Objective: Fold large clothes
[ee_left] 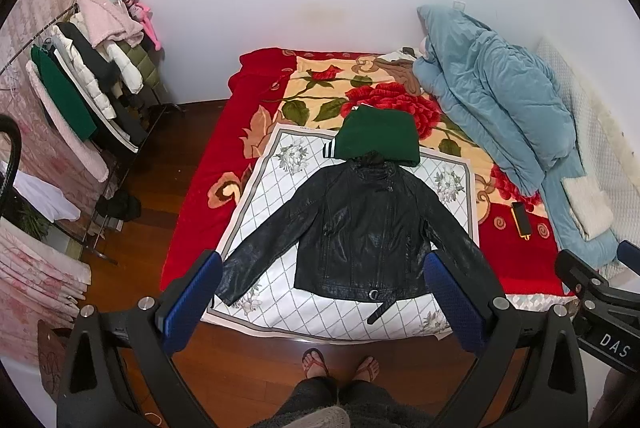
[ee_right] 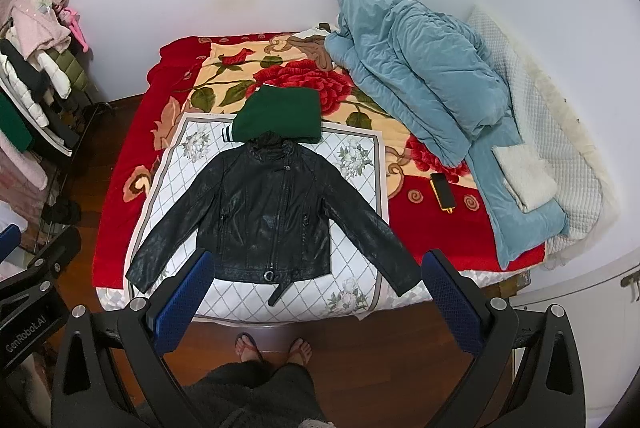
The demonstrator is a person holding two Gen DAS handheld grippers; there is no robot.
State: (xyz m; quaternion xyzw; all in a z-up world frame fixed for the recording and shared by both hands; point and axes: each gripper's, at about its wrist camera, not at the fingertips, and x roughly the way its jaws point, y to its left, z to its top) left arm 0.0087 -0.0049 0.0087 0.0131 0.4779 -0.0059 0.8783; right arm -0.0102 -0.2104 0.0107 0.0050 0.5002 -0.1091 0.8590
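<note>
- Your left gripper (ee_left: 324, 292) was held above the near edge of the bed, jaws spread wide, nothing between the blue pads (ee_left: 454, 302).
- Your right gripper (ee_right: 316, 288) hung likewise, fully parted and holding nothing; its body showed at the right edge of the left wrist view.
- The black leather jacket (ee_left: 360, 228) lay flat, front up, on the white diamond-pattern mat (ee_left: 280, 179), collar toward the wall, hem and belt buckle toward you.
- Both sleeves were spread out and down. From the left wrist view, the sleeve cuffs appeared just behind each fingertip, the jacket body framed between them; no contact visible.
- In the right wrist view the jacket (ee_right: 268, 211) sat ahead and slightly left of centre, hem between the fingers.
- A folded green garment (ee_left: 378, 137) lay at the jacket's collar, touching it.
- Red floral blanket (ee_left: 208, 167) under the mat; blue quilt (ee_left: 492, 99) bunched at far right; a phone (ee_left: 521, 220) near the quilt, well apart from the jacket.
- Clothes rack (ee_left: 80, 83) stood left of the bed.
</note>
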